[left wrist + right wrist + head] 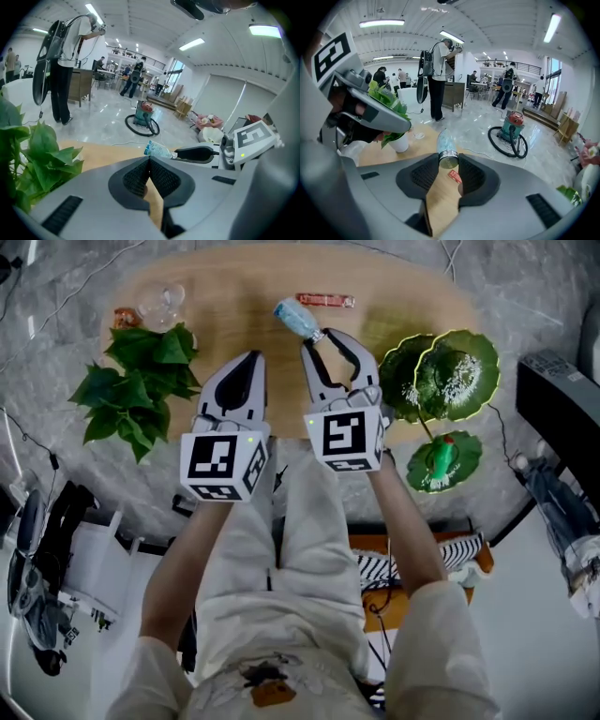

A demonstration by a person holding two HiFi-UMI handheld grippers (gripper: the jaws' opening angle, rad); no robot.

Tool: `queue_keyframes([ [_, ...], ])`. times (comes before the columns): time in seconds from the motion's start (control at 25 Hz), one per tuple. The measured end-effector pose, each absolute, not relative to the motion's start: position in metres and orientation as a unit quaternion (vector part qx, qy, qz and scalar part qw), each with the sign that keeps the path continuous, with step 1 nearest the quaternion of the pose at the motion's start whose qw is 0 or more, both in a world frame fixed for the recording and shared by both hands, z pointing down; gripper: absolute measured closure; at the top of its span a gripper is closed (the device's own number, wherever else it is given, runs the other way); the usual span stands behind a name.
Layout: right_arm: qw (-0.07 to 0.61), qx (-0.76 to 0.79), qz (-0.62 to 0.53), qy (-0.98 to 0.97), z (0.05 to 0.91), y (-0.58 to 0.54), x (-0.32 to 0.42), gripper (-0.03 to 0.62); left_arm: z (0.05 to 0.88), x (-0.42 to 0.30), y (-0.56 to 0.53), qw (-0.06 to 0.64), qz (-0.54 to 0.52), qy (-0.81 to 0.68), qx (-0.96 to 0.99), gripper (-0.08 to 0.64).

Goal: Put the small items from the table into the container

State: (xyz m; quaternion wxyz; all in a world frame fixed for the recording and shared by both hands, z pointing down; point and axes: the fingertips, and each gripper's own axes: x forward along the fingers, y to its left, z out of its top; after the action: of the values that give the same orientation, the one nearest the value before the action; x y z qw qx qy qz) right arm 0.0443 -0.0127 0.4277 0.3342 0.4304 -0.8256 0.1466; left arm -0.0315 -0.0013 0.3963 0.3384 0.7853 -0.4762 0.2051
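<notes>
While L claw [149, 159] sits shut & empty, R claw [449, 162] pinches small bottle [444, 142] by its cap, body past tips.

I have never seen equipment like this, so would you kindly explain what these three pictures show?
There is no robot here: a person holds a hand gripper in each hand. The head view comes from a camera on the person's head, looking down. The other two come from cameras riding on each gripper, looking along its fingers. The marked cubes are part of the grippers. On the table are a plant, a glass, a red packet and green dishes. The right gripper holds a bottle by its cap end. The left gripper is shut and empty.
</notes>
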Motion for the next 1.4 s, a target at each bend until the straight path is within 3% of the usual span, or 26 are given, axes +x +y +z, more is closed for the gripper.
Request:
queue_keyframes([
  [0.84,0.287,0.535,0.127,-0.785,0.342,-0.014,0.119,0.457,0.371,0.024,-0.012,0.305,0.226,-0.411,0.829,0.56],
  [1.4,0.253,0.649,0.196,-0.69,0.351,0.007,0.195,0.457,0.379,0.058,0.001,0.303,0.238,-0.39,0.837,0.56],
])
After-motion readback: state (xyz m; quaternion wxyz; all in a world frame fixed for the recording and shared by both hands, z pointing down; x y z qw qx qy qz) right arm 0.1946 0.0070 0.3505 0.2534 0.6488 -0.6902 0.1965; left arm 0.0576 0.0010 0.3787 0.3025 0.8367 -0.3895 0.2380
